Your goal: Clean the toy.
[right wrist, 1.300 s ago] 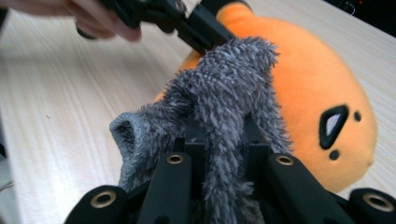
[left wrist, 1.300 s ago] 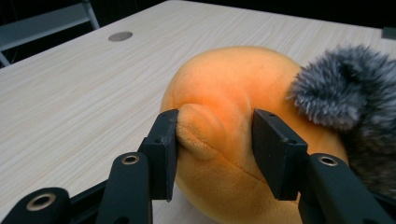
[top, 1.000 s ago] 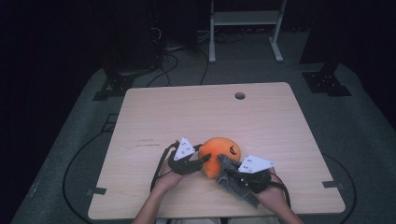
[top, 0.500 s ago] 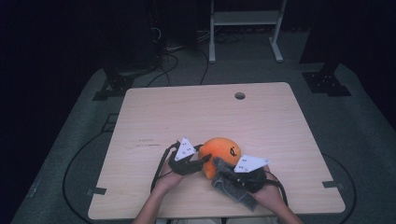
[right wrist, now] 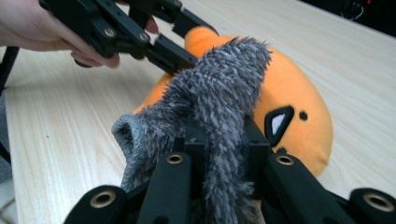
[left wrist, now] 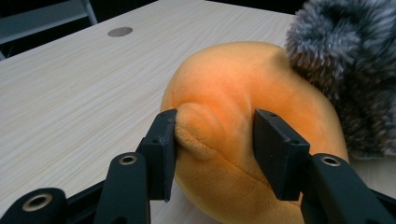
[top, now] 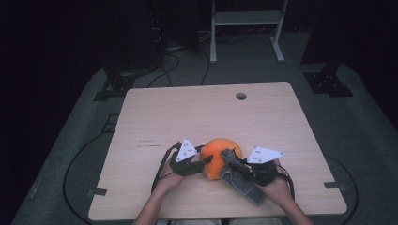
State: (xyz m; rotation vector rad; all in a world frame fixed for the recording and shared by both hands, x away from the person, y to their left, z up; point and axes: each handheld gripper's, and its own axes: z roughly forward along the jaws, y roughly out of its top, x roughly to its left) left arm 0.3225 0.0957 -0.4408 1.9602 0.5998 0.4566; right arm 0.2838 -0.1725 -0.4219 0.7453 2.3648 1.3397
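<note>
Plush toy [top: 217, 155], orange, sits lower centre on the bench [top: 155, 122]; your left tool [left wrist: 212, 144] pinches its small ear, while your right tool [right wrist: 219, 154] clamps grey fuzzy fabric [right wrist: 219, 88] draped against its right side.

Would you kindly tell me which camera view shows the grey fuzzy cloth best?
The right gripper view: the grey fuzzy cloth stands close up, pinched between the right tongs, in front of the orange plush toy. The left gripper view catches one fluffy end behind the toy. The high view shows it small, trailing toward the table edge.
</note>
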